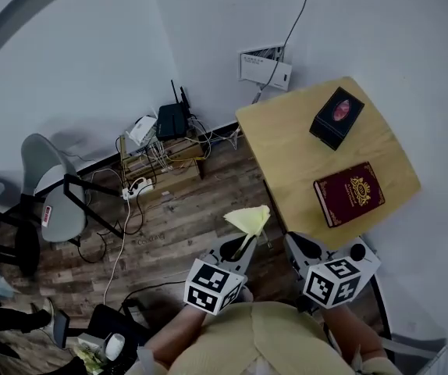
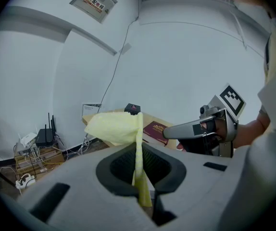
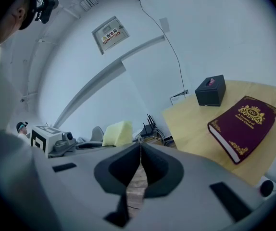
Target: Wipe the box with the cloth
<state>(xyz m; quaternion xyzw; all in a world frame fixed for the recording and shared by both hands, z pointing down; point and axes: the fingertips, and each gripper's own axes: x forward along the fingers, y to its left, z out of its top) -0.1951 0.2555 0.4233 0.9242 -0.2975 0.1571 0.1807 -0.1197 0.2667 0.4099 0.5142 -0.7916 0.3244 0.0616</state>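
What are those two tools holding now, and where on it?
The left tool pinches the yellow cloth by a bunched strip; the rest fans out beyond its jaws. The right tool is shut, holding nothing.

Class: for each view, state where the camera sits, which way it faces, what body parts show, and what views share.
Head view: on the head, looking down at the table; torso, left claw, right claw.
Left gripper view: on the left claw, along jaws shut on the yellow cloth; right claw, forearm at right.
Right gripper view: on the right claw, shut empty, facing the table; left claw at left.
Shared: all show cloth and red box.
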